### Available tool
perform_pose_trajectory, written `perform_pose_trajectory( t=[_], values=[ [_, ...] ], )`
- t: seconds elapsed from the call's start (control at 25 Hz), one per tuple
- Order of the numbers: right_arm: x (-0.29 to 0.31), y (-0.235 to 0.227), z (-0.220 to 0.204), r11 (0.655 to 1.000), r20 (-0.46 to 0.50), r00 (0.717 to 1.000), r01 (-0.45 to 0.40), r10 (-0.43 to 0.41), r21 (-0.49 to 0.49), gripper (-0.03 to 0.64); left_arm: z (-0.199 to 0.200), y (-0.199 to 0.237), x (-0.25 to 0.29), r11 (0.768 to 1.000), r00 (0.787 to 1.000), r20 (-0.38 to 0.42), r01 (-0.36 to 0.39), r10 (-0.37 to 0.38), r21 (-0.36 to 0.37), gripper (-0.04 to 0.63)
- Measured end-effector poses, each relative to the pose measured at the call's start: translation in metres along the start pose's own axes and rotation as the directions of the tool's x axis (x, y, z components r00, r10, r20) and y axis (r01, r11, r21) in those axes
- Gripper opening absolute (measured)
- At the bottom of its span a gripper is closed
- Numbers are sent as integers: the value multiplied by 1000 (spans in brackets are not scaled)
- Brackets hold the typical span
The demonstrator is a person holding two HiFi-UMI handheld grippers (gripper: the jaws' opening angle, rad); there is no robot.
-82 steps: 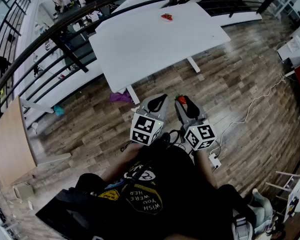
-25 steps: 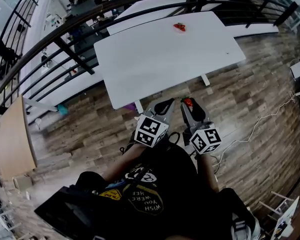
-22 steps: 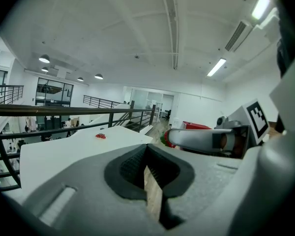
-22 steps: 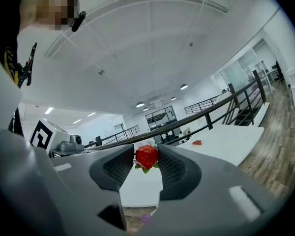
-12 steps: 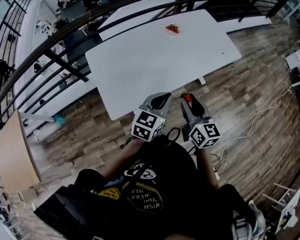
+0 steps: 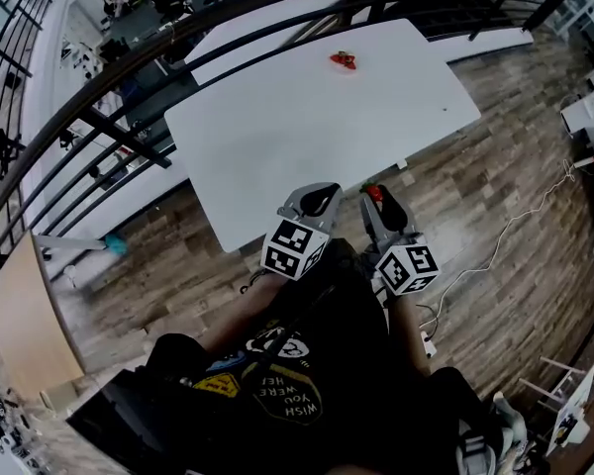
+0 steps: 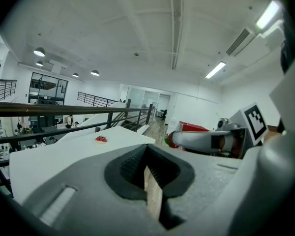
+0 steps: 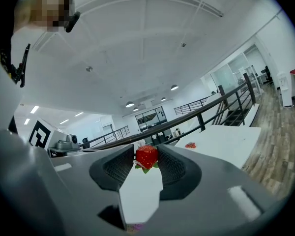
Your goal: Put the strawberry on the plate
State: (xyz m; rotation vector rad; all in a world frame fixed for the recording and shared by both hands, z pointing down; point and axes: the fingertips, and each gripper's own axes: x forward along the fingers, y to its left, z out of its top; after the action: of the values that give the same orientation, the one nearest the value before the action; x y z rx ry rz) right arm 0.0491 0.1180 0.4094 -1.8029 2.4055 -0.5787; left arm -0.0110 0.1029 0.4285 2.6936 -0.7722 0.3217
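Observation:
My right gripper is shut on a red strawberry with green leaves; it shows too at the jaw tips in the head view. The left gripper is shut with nothing in it. Both are held side by side, left gripper and right gripper, at the near edge of a white table. Far across the table lies a small red thing, also seen as a red thing in the right gripper view, too small to tell what it is.
A black railing runs behind the table, with another white table beyond it. Wood floor lies to the right, crossed by a white cable. A wooden tabletop stands at the left.
The person has walked toward the white table: its near edge now lies under the gripper tips. The strawberry stays in the right gripper.

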Motion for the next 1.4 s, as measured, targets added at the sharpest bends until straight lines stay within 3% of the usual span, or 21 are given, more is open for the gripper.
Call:
perform_pose_trajectory(
  t=[0.96,1.4],
  values=[
    [73,-106,41,996,-57,994,-88,89,5,156,44,34,123,997,997,-5,-78,78,-20,0],
    [106,-142,38,995,-105,990,-92,95,36,156,51,62,155,993,994,-34,-105,104,-44,0]
  ],
)
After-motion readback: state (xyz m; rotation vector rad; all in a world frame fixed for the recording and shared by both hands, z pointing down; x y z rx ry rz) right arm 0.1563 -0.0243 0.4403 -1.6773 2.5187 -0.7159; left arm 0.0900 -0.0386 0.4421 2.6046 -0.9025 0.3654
